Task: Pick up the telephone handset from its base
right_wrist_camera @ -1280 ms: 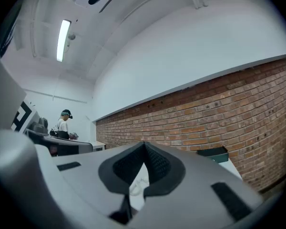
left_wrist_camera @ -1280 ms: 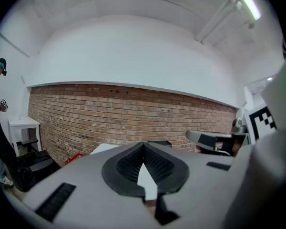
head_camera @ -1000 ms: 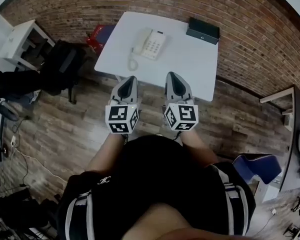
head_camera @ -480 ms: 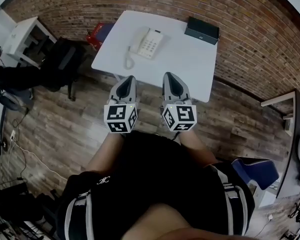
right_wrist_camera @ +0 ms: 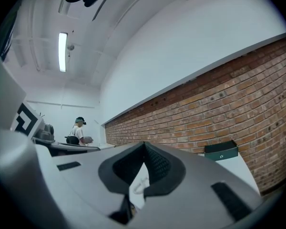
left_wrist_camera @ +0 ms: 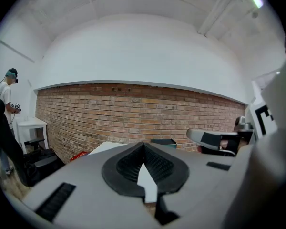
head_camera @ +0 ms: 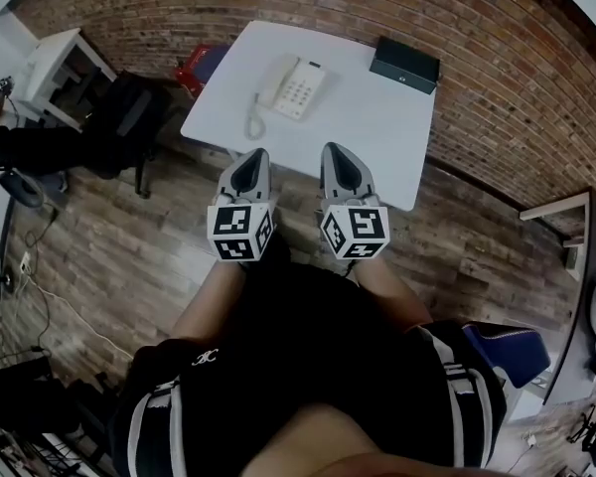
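Observation:
A white telephone (head_camera: 298, 89) lies on the white table (head_camera: 377, 137), its handset (head_camera: 271, 82) resting on the left side of the base. A coiled cord (head_camera: 251, 122) loops toward the near edge. My left gripper (head_camera: 256, 155) and right gripper (head_camera: 335, 149) hover side by side just short of the table's near edge, both shut and empty, well away from the phone. In the left gripper view the jaws (left_wrist_camera: 143, 145) meet at the tip. The right gripper (right_wrist_camera: 144, 145) shows the same, with a bit of cord (right_wrist_camera: 140, 185) seen through the gap below.
A dark box (head_camera: 404, 60) sits at the table's far right corner by the brick wall, and is also seen as the dark box (right_wrist_camera: 221, 150). A black chair (head_camera: 129, 127) and white shelf (head_camera: 55, 73) stand to the left. A person (right_wrist_camera: 78, 130) stands far off.
The left gripper has drifted slightly and dipped a little. The right gripper has kept its place. Both stay shut.

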